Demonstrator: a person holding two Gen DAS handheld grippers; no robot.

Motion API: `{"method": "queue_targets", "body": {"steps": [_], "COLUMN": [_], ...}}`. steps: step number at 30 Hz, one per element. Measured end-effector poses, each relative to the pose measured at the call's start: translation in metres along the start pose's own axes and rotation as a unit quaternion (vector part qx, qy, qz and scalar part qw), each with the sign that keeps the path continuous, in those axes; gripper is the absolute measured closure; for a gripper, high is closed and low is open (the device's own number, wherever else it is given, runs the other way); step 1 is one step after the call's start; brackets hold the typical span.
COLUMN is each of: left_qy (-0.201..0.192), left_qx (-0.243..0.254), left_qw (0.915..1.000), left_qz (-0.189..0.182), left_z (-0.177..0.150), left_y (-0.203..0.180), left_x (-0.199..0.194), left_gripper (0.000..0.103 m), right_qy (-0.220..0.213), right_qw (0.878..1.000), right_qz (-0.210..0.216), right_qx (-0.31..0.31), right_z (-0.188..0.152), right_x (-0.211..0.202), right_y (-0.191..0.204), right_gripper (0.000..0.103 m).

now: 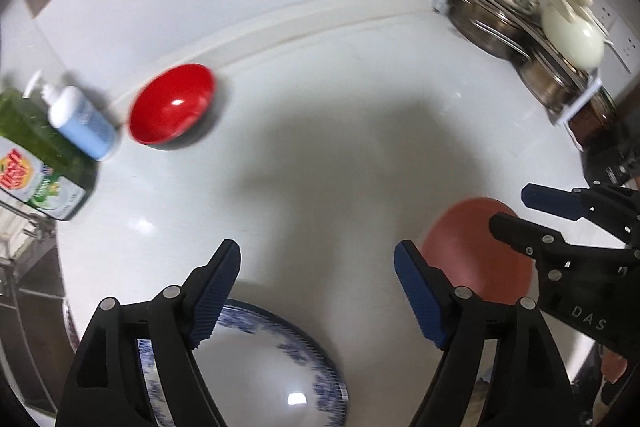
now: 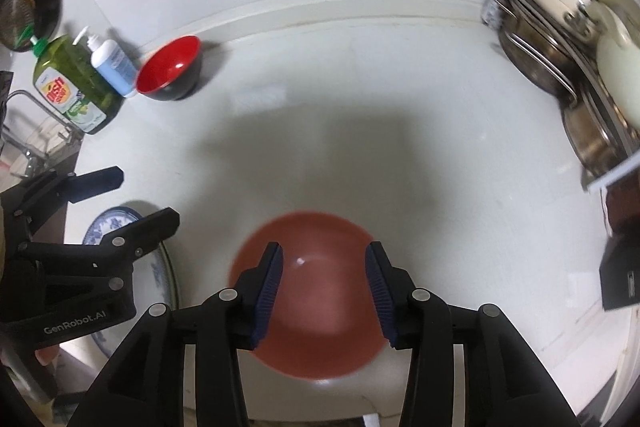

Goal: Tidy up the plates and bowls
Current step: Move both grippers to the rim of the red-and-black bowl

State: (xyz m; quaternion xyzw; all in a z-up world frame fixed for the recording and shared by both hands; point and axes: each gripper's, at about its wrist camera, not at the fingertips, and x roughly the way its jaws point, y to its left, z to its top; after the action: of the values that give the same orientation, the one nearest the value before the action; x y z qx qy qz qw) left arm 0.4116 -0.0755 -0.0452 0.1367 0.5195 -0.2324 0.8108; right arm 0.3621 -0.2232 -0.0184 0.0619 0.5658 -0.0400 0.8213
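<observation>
A blue-and-white plate (image 1: 256, 359) lies at the counter's near edge, below my open, empty left gripper (image 1: 318, 287); it also shows in the right wrist view (image 2: 120, 223). A dull pink bowl (image 2: 316, 307) sits under my open, empty right gripper (image 2: 325, 291), whose jaws hover above it; it also shows in the left wrist view (image 1: 476, 251). A red bowl with a black outside (image 1: 172, 105) stands at the back left by the bottles and shows in the right wrist view (image 2: 170, 67). The right gripper (image 1: 520, 211) is seen over the pink bowl.
A green dish-soap bottle (image 1: 32, 155) and a small blue pump bottle (image 1: 80, 123) stand at the left. A dish rack (image 1: 520, 23) with steel pots and cream cookware fills the back right. A sink and tap (image 2: 28, 143) lie left. A dark box (image 2: 624, 267) stands right.
</observation>
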Motion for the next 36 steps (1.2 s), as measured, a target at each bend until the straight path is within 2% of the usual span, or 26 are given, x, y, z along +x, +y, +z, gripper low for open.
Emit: {"method": "queue_targets", "body": {"steps": [8,21,27,36], "left_qy": [-0.027,-0.043,-0.041,-0.042], "left_qx": [-0.033,-0.075,-0.077,-0.089], "left_qw": [0.9984,0.9929,0.9913,0.9891], "left_qz": [0.037,0.082,0.099,0.109], "left_z": [0.016,0.045,0.055,0.077], "left_y": [0.049,0.123,0.15,0.188], "left_x": [-0.011,-0.014,-0.003,0.026], "left_gripper": [0.02,0.02,0.02,0.021], "right_qy": [-0.012,-0.034,-0.05,-0.037], "right_qw": [0.999,0.994,0.991,0.991], "right_qz": [0.016,0.039,0.048,0.077], "right_qx": [-0.042,-0.1,-0.113,-0.106], "right_z": [0.037,0.11,0.142,0.179], "right_x": [0.004,0.016,0.029,0.061], "right_y": [0.036,0.093,0.114,0.136], "right_gripper": [0.059,0.059,0.059,0.059]}}
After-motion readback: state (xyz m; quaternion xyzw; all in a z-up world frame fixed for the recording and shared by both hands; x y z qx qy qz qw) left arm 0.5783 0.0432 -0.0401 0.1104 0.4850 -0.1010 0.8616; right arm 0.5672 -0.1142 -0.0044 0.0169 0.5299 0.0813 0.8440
